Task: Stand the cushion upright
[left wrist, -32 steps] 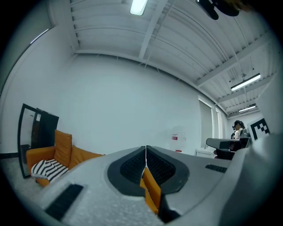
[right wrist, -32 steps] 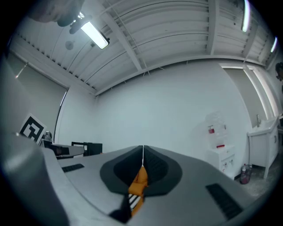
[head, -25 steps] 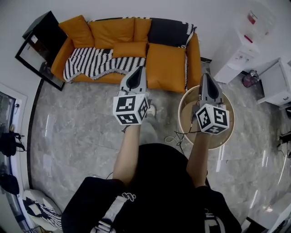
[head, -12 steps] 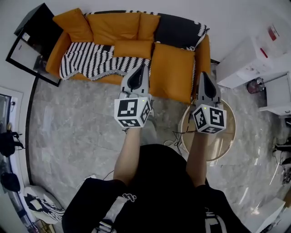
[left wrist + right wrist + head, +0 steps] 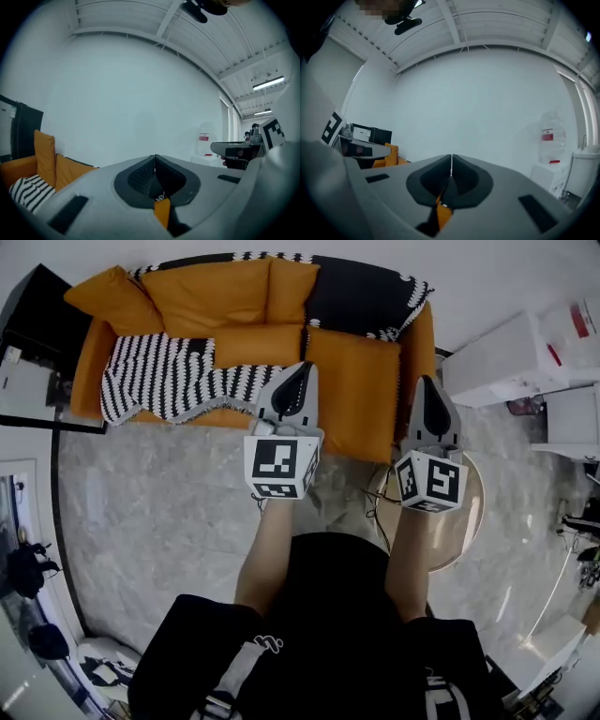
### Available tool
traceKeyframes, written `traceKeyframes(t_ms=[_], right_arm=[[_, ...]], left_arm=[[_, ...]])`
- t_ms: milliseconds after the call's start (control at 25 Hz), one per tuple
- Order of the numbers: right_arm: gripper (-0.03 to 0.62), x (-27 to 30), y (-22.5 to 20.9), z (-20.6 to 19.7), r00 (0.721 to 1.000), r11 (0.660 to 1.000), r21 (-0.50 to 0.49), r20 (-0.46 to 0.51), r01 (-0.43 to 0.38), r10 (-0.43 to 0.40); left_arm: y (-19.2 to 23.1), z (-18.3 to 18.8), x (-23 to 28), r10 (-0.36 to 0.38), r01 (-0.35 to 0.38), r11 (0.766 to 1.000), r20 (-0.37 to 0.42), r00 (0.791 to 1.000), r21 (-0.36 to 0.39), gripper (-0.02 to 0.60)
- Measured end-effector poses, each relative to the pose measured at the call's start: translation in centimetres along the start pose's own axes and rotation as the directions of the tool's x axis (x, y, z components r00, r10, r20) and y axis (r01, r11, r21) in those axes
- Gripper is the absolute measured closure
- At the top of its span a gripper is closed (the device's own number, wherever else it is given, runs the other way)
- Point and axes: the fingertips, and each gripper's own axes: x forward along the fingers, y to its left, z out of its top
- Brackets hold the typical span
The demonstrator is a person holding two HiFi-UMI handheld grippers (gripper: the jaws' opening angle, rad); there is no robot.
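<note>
An orange sofa (image 5: 352, 390) fills the top of the head view. A long orange cushion (image 5: 258, 344) lies flat on its seat, partly on a black-and-white striped blanket (image 5: 164, 381). Another orange cushion (image 5: 108, 298) leans at the sofa's left end and also shows in the left gripper view as a cushion (image 5: 45, 152). My left gripper (image 5: 300, 368) is shut and empty, held level over the sofa's front edge, just right of the flat cushion. My right gripper (image 5: 427, 382) is shut and empty too, by the sofa's right arm. Both gripper views look at the white wall over shut jaws.
A round wooden table (image 5: 472, 521) stands low on the right, under my right forearm. White cabinets (image 5: 506, 352) are at the right, and a water dispenser (image 5: 547, 136) stands against the wall. A black framed panel (image 5: 33, 338) stands left of the sofa. Grey marble floor (image 5: 159, 493) lies in front.
The sofa has come nearer and both grippers now reach over its front edge instead of hanging over the floor and table. Both stayed shut.
</note>
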Motion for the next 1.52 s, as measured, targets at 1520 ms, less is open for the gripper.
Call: traceKeyframes(t_ms=[1520], right_arm=[[0.582,-4.7,-10.3,-34.7,0.818,0.97,0.217,-0.574,0.105,0.04]], left_arm=[[-2.4,-33.4,5.0,-0.064,-0.017,0.99,-0.567,0.822,-0.136,0.569]])
